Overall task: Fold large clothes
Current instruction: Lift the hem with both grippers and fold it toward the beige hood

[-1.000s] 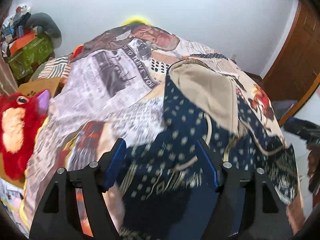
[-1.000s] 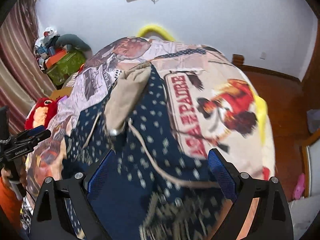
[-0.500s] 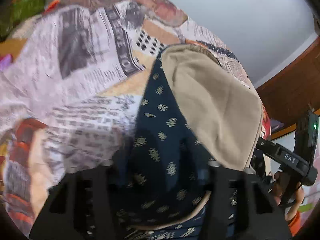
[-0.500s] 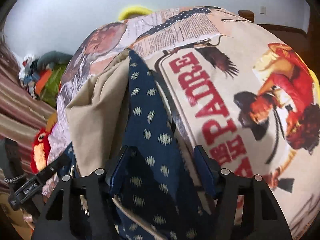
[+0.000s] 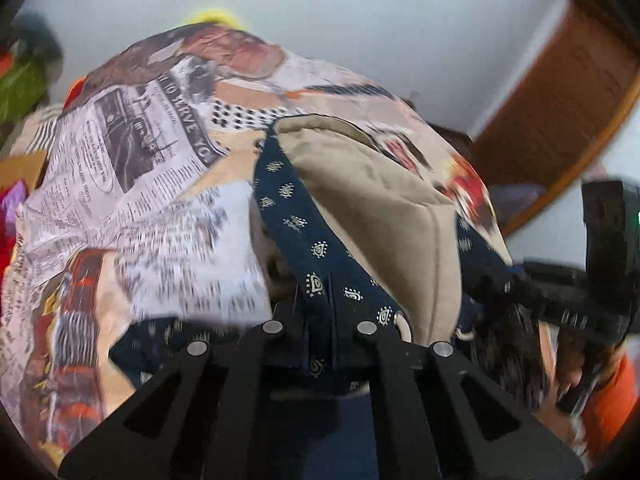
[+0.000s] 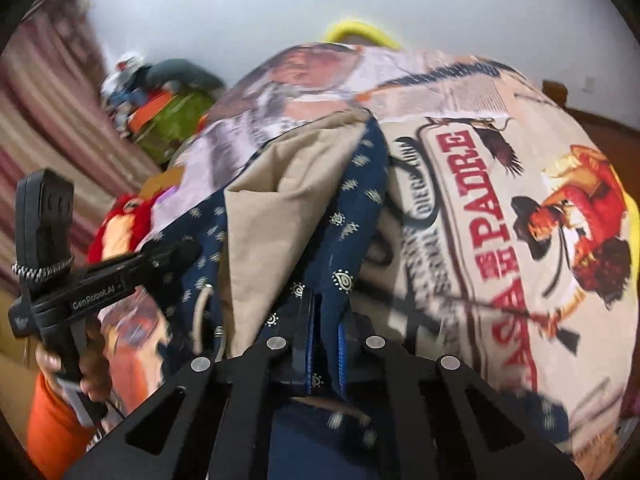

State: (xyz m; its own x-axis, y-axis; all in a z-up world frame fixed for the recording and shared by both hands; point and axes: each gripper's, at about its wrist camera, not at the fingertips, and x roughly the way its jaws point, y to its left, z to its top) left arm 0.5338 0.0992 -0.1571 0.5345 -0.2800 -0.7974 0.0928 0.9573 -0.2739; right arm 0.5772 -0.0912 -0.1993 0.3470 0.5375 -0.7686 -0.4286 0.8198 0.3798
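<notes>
Garment: a navy hooded top (image 5: 316, 248) with pale dotted motifs and a beige-lined hood (image 5: 372, 184) lies on the bed, over a bedspread (image 5: 132, 168) printed with newspaper text and a "PADRE" poster.
Left hand-held gripper (image 5: 320, 320): clamped on a navy edge of the top beside the hood; its jaws have just been closing and cloth fills the gap that stood wide a second ago.
Right hand-held gripper (image 6: 322, 344): pinching the opposite navy edge of the hood, blue pads (image 6: 341, 356) pressed against the fabric; its jaws too have just closed from wide open.
Change since earlier: both tools now sit closer to the hood, which rises between them as a raised fold.
Cord: a pale drawstring (image 6: 200, 312) hangs by the lining.
Background: red plush toy (image 6: 120, 224) beside the bed, white wall (image 6: 248, 8) behind.
</notes>
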